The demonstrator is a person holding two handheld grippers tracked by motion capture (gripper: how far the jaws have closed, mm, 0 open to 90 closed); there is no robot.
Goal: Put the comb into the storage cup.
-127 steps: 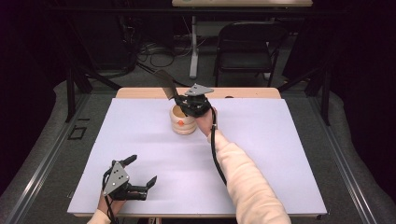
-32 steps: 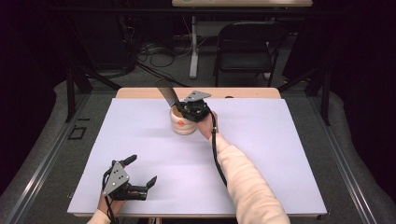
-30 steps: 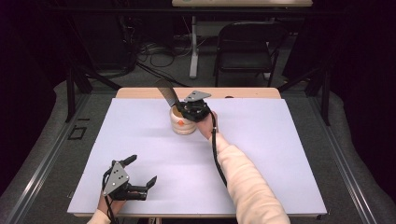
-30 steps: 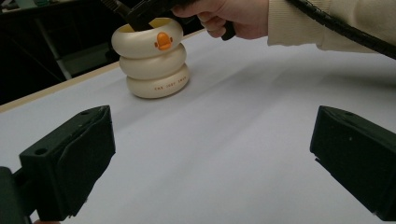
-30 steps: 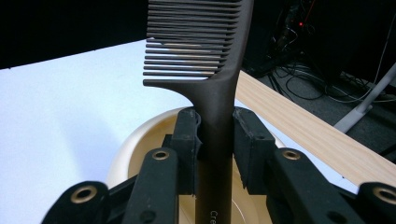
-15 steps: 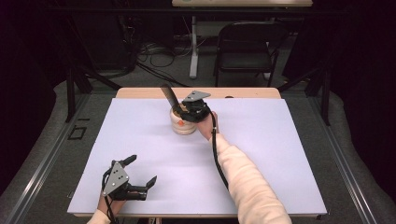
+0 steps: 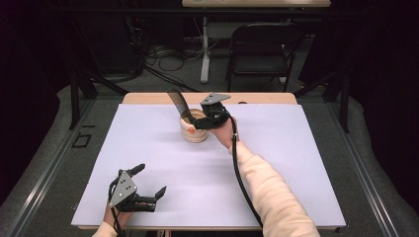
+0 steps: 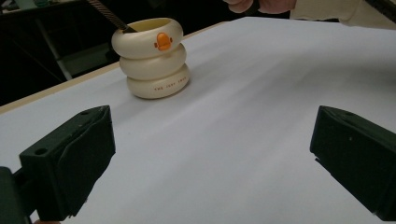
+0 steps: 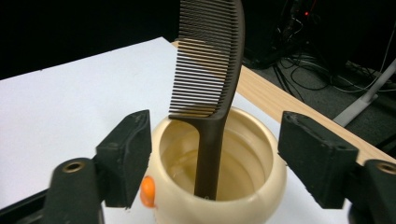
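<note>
The dark brown comb (image 9: 212, 88) stands handle-down inside the cream holder (image 9: 261, 186), its teeth rising above the rim and leaning toward one side. In the high view the comb (image 7: 179, 104) tilts up and to the left out of the holder (image 7: 193, 129), which sits on the far middle part of the counter (image 7: 296, 168). The holder is shaped like three stacked rings with a small orange mark on its top ring, seen clearly in the left gripper view (image 8: 152, 58), where the comb's handle (image 8: 108, 14) enters its mouth.

The right claw (image 9: 215, 154) hovers just at the holder's rim; its jaws have just been opening and now stand wide apart on either side of the comb's handle, with neither pad touching it, so the comb is free. In the high view this right claw (image 7: 200, 121) is just beside the holder's right edge.

The left claw (image 7: 150, 190) rests at the near left corner of the counter, well apart from the holder, its jaws spread wide with only bare white surface between them (image 8: 210, 158).
</note>
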